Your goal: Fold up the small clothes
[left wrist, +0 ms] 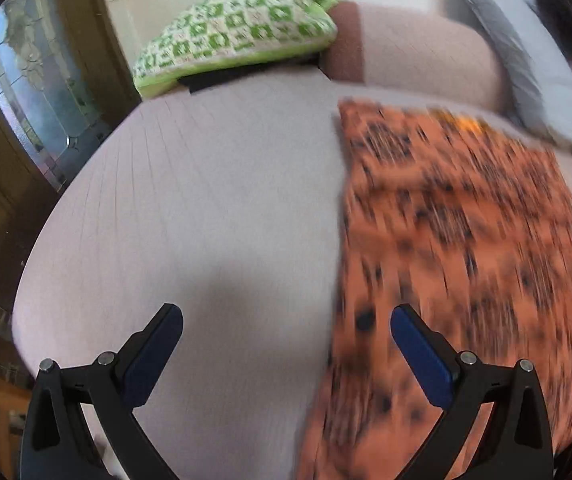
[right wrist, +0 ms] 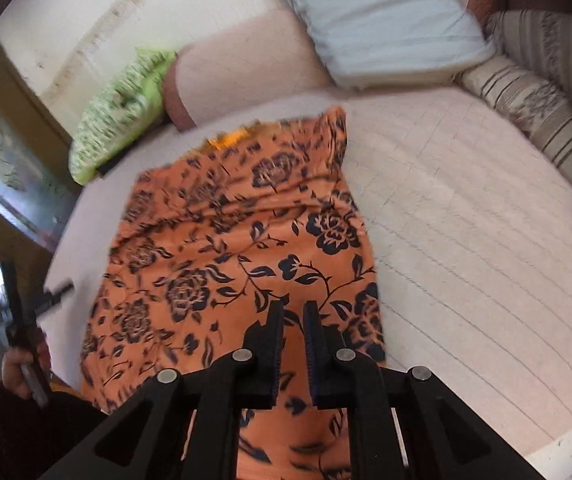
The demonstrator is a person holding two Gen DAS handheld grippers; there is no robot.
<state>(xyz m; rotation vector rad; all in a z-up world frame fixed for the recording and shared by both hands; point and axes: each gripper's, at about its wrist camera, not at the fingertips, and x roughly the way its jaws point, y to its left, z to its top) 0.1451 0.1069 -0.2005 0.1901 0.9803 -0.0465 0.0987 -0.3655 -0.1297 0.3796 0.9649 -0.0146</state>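
Note:
An orange cloth with black roses lies flat on the pale bed. In the left wrist view the orange cloth is blurred and fills the right side. My left gripper is open and empty, above the bare bed just left of the cloth's edge; it also shows far left in the right wrist view. My right gripper hovers over the cloth's near part with its fingers nearly closed, a narrow gap between them, and I see nothing pinched.
A green-and-white pillow lies at the bed's far left. A white pillow and a striped bolster lie at the far right. A pink headboard cushion runs along the back. A glass-panelled door stands left.

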